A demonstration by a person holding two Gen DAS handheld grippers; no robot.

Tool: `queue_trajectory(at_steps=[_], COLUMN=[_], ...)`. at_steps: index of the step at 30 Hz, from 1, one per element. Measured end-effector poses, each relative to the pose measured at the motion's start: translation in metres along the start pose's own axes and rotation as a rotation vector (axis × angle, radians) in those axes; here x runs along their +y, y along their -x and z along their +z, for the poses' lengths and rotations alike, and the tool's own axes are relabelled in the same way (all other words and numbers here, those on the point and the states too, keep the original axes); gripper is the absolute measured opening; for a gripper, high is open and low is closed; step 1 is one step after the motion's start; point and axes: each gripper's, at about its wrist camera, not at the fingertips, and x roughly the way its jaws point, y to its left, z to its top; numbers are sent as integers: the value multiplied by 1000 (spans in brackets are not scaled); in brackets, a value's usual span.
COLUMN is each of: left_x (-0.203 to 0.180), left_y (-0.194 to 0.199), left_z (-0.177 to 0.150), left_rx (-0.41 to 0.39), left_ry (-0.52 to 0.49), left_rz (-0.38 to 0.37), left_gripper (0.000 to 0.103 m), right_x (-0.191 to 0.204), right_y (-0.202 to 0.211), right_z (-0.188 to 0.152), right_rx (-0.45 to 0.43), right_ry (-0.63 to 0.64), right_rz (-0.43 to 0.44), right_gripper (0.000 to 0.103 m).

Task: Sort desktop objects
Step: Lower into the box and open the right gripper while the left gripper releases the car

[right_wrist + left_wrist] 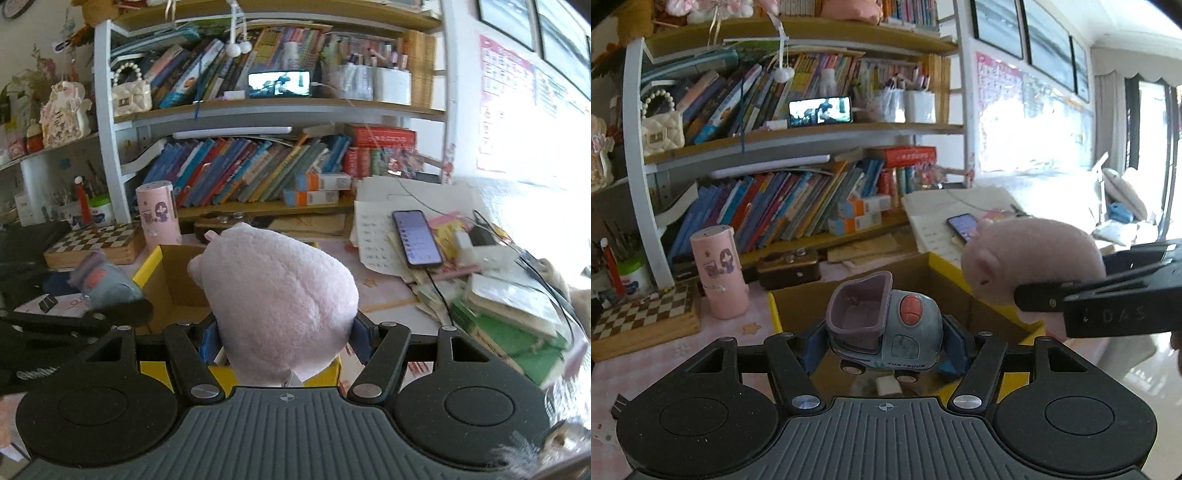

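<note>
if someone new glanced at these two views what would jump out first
The big pink plush toy pinched in the right gripper fills the middle of the right wrist view. In the left wrist view, the left gripper holds a grey toy truck. Both hang over an open yellow cardboard box before a crammed bookshelf.

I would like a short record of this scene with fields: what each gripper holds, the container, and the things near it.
left gripper: shut on toy truck, grey-blue, held above the box
right gripper: shut on pink plush toy, held above the box
container: open cardboard box, yellow rim
left of box: pink cylinder, checkered board
right of box: phone lying on papers
</note>
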Motion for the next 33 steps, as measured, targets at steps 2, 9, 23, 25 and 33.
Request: queue_trajectory(at_steps=[2,9,23,25,33], left_x=[-2,-2,-6,-7,-6], left_y=[-11,-54,-80,-80,-58], left_z=[-1,-8,-16,-16,-15], left_rx=[19,141,248,248,158], left_ry=[-5,10,50,56,52], left_rz=[16,51,37,39,61], left_gripper=[64,64,64,65,68], right_x=[-2,-1,25,30,42], right_y=[-13,-66,-161,-170,-196], right_z=[5,23,33,34,34], right_rx=[5,69,300,329,404], right_ry=[26,99,243,256,281], right_rz=[19,105,248,264,299], right_gripper=[64,64,64,64,65])
